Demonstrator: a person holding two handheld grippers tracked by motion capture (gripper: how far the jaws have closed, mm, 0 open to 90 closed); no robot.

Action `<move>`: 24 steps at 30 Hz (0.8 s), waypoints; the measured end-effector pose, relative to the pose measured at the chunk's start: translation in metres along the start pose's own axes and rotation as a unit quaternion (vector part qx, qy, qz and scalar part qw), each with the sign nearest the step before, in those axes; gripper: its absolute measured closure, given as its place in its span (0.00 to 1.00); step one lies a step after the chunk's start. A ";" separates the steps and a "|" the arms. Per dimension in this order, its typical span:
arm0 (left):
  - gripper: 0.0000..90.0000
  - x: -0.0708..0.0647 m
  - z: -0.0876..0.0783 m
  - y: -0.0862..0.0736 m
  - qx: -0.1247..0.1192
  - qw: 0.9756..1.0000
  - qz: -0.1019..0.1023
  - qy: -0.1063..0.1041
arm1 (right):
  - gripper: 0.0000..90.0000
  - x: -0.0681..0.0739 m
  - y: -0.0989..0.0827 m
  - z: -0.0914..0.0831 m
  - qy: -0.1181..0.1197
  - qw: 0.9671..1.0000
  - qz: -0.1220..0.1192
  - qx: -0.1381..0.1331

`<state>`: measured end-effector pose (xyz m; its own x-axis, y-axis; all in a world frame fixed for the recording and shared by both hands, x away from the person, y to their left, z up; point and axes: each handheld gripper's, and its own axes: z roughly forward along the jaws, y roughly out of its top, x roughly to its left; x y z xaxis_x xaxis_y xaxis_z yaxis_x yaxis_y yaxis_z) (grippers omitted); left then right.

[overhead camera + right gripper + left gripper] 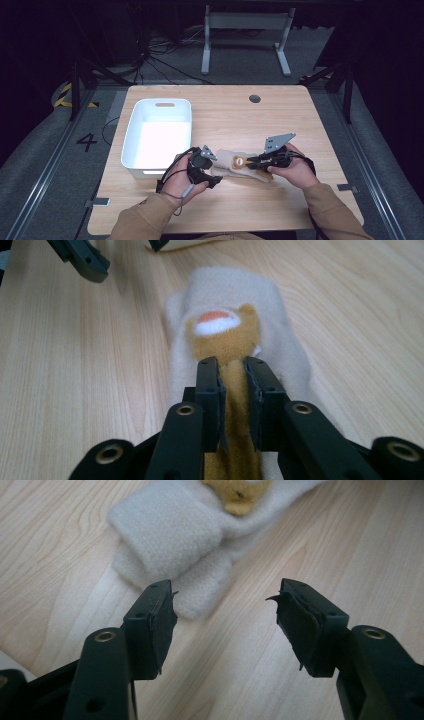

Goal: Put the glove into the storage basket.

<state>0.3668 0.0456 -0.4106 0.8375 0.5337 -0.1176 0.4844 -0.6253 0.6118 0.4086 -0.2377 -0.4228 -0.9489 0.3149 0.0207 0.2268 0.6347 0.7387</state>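
A cream fleece mitten (243, 167) with a brown bear figure (227, 345) on it lies flat on the wooden tabletop (280, 120), just right of the white bin (131, 135). The right gripper (231, 365) has its fingers nearly closed around the brown strip of the bear, with the pads at both sides of it. The left gripper (222, 611) is at the other end of the mitten; its fingers stand wide apart and hold nothing.

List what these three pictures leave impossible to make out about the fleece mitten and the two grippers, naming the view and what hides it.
- Mitten, right gripper view: the near end of its brown strip is hidden behind the right gripper.
- Mitten, left gripper view: the yellow patch is cut off by the top edge.
- Left gripper, high view: its jaws are too small to judge.
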 end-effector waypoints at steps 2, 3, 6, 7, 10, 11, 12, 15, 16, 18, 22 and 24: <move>0.45 0.000 0.002 0.001 0.002 1.000 0.000 0.006 | 0.83 -0.001 -0.002 0.002 0.000 1.000 0.001 0.006; 0.45 0.001 0.003 0.001 0.003 1.000 -0.002 0.007 | 0.82 0.000 -0.003 0.003 -0.002 1.000 0.002 0.007; 0.52 0.005 0.006 0.003 0.003 1.000 -0.005 0.006 | 0.75 0.002 -0.005 0.003 -0.001 1.000 0.008 0.010; 0.54 0.006 0.008 0.003 0.003 1.000 -0.003 0.008 | 0.72 0.004 -0.006 0.002 -0.006 1.000 0.008 0.006; 0.56 0.007 0.012 0.005 0.006 1.000 -0.006 0.013 | 0.68 0.006 -0.007 -0.006 -0.019 1.000 0.017 -0.003; 0.56 0.008 0.013 0.005 0.007 1.000 -0.007 0.014 | 0.67 0.006 -0.008 -0.010 -0.024 1.000 0.019 -0.004; 0.57 0.008 0.014 0.006 0.012 1.000 -0.006 0.016 | 0.67 0.007 -0.009 -0.014 -0.033 0.999 0.024 0.000; 0.56 0.009 0.016 0.008 0.016 1.000 -0.007 0.022 | 0.68 0.006 -0.015 -0.027 -0.054 0.998 0.040 0.021; 0.56 0.009 0.016 0.009 0.017 1.000 -0.008 0.024 | 0.69 0.006 -0.018 -0.031 -0.064 0.997 0.043 0.031; 0.54 0.009 0.018 0.010 0.020 0.999 -0.009 0.023 | 0.69 0.005 -0.024 -0.038 -0.072 0.995 0.055 0.049; 0.47 0.010 0.022 0.012 0.022 1.000 -0.004 0.018 | 0.63 0.002 -0.034 -0.046 -0.078 0.991 0.084 0.068; 0.46 0.009 0.024 0.013 0.023 1.000 -0.002 0.018 | 0.62 0.001 -0.037 -0.046 -0.079 0.990 0.087 0.075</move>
<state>0.3870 0.0285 -0.4227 0.8270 0.5548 -0.0914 0.4986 -0.6484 0.5753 0.3894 -0.2935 -0.4190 -0.8496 0.5269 0.0247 0.4244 0.6550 0.6253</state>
